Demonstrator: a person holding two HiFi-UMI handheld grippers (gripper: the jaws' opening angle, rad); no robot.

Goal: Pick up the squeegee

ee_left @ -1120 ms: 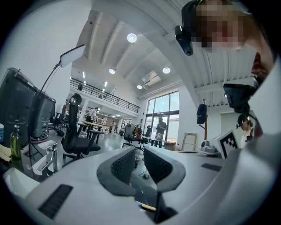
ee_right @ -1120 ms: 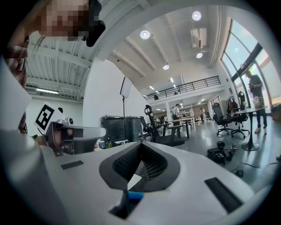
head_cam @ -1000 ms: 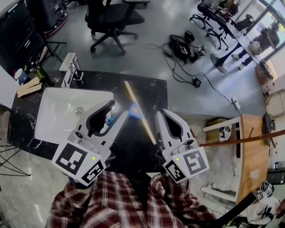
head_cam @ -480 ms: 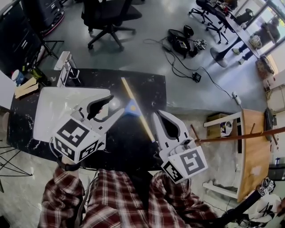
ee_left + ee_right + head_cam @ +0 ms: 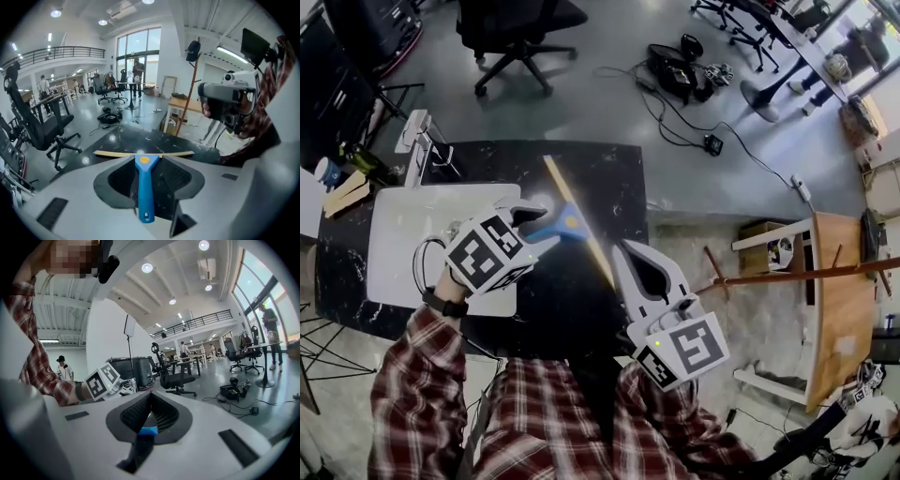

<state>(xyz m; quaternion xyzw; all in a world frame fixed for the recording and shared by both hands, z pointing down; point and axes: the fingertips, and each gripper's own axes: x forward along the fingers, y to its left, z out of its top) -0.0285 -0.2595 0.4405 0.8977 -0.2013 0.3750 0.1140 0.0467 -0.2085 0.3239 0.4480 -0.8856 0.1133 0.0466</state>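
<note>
Tongs on the left hand are doing the work here. The left tongs (image 5: 146,160) are pointing down at the dark marble desk (image 5: 609,183). Their jaws have just been opening and are now standing wide apart, straddling the squeegee (image 5: 144,187) without pressing on it. Its blue handle is lying lengthwise in the gap, along the line the tongs are pointing, with its free end toward the camera. Dark desk is showing on either side of it.

Just past the jaw tips, the yellow blade (image 5: 117,153) is lying crosswise, so closing would be squeezing across the handle's width. The wide-angle view is making it hard to tell whether the pads are already low enough to catch the handle; they are probably sitting slightly above it.

Farther out, the right tongs (image 5: 621,251) are hovering beside the blade's end, jaws closed tip to tip and holding nothing. The left hand is clearly the nearer one. The white sink (image 5: 394,253) is lying beyond, on the squeegee's other side.
</note>
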